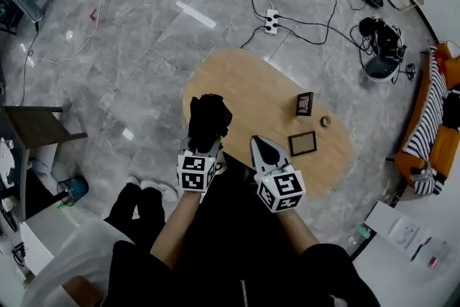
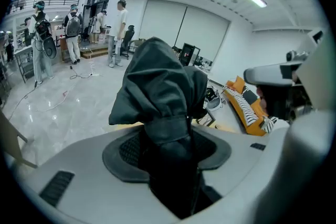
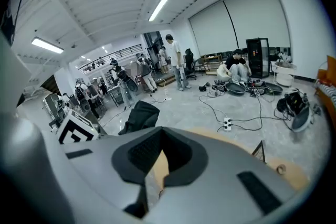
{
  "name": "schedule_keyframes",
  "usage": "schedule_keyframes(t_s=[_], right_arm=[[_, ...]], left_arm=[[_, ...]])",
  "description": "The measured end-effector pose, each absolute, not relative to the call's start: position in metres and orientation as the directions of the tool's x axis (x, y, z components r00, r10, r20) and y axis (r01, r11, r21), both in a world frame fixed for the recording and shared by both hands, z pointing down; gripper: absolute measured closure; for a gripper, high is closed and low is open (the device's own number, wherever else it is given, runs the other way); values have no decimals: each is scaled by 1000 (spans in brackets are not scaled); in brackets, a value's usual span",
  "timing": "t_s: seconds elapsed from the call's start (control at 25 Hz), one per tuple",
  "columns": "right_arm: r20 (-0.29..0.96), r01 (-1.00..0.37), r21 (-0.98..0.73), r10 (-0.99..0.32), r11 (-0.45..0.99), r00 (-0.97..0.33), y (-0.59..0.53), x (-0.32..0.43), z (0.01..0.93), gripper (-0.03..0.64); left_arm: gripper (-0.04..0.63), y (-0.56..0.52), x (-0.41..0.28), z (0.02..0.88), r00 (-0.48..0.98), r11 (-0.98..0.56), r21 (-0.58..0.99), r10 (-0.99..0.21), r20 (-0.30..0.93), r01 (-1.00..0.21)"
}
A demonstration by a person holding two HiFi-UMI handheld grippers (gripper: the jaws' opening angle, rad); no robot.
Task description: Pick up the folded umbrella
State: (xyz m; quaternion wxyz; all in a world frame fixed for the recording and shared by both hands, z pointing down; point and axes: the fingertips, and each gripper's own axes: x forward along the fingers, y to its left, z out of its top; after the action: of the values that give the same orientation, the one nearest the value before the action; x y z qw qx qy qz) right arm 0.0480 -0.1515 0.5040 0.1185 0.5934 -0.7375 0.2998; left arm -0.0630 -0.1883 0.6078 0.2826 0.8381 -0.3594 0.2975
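The folded umbrella (image 1: 208,118) is a black bundle of cloth with a strap round it, held up above the near left part of the oval wooden table (image 1: 244,83). My left gripper (image 1: 205,144) is shut on its lower end. In the left gripper view the umbrella (image 2: 163,97) stands up between the pads of that gripper (image 2: 168,149). My right gripper (image 1: 260,147) hangs beside it to the right, shut, with nothing in it. The right gripper view shows its own jaws (image 3: 157,165) closed over the table, with the umbrella (image 3: 139,115) off to the left.
On the table lie a standing small frame (image 1: 304,103), a flat frame (image 1: 302,143) and a small ring (image 1: 325,121). A power strip (image 1: 271,20) with cables lies on the floor beyond. A striped sofa (image 1: 431,126) is at the right, a dark stool (image 1: 36,126) at the left.
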Motion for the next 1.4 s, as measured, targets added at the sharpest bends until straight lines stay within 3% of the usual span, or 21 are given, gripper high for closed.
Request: schedule_keyframes(t_s=[0.44, 1.4], right_arm=[[485, -950, -260, -828, 173, -283, -120, 22, 461, 607], [442, -932, -226, -823, 283, -357, -74, -10, 437, 607]], left_arm=[[373, -157, -74, 538, 599, -588, 255, -517, 611, -767], [371, -105, -104, 486, 589, -571, 227, -598, 544, -789]])
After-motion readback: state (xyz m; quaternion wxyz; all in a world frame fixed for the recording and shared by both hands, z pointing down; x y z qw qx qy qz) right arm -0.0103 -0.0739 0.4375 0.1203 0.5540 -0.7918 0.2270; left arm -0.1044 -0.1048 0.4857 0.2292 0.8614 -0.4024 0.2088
